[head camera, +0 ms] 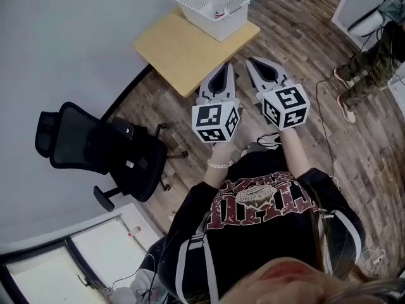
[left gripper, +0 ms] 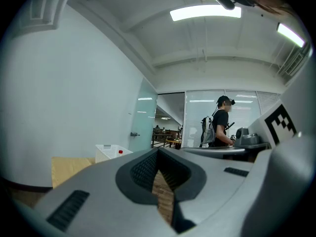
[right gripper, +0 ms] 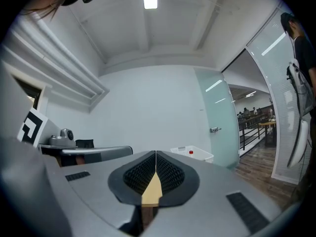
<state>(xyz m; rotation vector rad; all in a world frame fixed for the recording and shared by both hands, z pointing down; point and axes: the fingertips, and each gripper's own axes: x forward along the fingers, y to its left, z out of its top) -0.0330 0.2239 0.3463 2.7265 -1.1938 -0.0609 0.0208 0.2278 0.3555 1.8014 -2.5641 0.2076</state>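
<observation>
The jaws of the left gripper [left gripper: 158,152] are pressed together at their tips with nothing between them. Only a narrow slit behind the tips shows the wood-plank floor [left gripper: 163,194] below. The jaws of the right gripper [right gripper: 156,153] are likewise clenched tip to tip and empty, and the slit behind them shows a strip of pale wood. In the head view the left gripper [head camera: 228,66] and right gripper [head camera: 252,61] are held side by side, near each other but apart, each with its marker cube toward the person's body. Both point at the near edge of a light wooden surface [head camera: 180,46] just ahead of the jaws. At the far end of that surface, well beyond both sets of jaws, stands a white perforated basket [head camera: 218,27]. A small bottle [head camera: 216,4] with a red cap stands upright inside it. The left gripper view shows the basket [left gripper: 107,152] ahead and to the left of the jaws, while the right gripper view shows it [right gripper: 195,154] ahead and slightly to the right. A black office chair [head camera: 95,151] stands on the floor off to the left of the left gripper. Another person [left gripper: 220,125] wearing a backpack stands far beyond the jaws, to their right.
</observation>
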